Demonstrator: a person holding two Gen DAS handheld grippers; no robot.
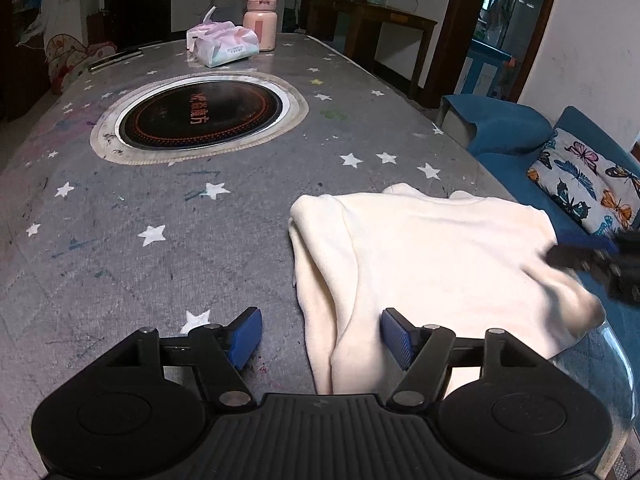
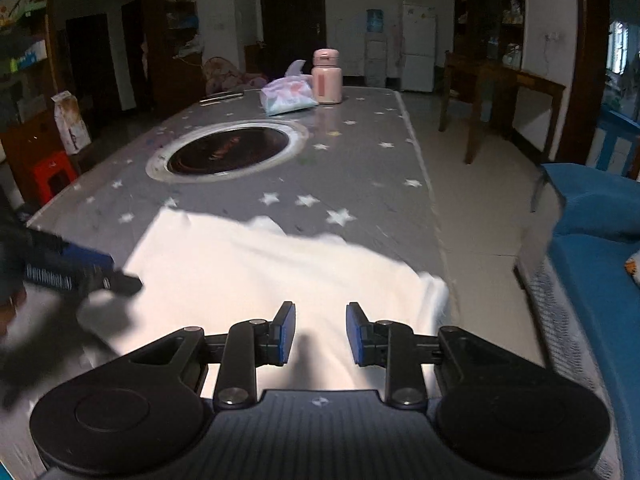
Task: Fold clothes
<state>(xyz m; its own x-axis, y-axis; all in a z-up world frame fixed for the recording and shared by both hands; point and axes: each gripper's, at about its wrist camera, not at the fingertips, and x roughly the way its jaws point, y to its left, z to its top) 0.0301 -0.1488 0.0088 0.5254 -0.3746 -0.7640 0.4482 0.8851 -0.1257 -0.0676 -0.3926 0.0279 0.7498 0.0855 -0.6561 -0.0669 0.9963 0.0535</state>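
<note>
Cloth [image 1: 432, 264], cream, lies at the counter's [image 1: 120, 240] near right corner, partly overhanging. Both claws gape empty, left claw [image 1: 320, 336] straddling its near fold, right claw [image 2: 321, 332] above it; slipping off looks possible.

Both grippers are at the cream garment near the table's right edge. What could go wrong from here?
1. The cream garment already droops over the table edge; a pull that way could slide it off.
2. The left gripper is open with only the garment's left fold between its pads, so closing may catch one layer.
3. The right gripper grips nothing; lifting now leaves that side behind.
</note>
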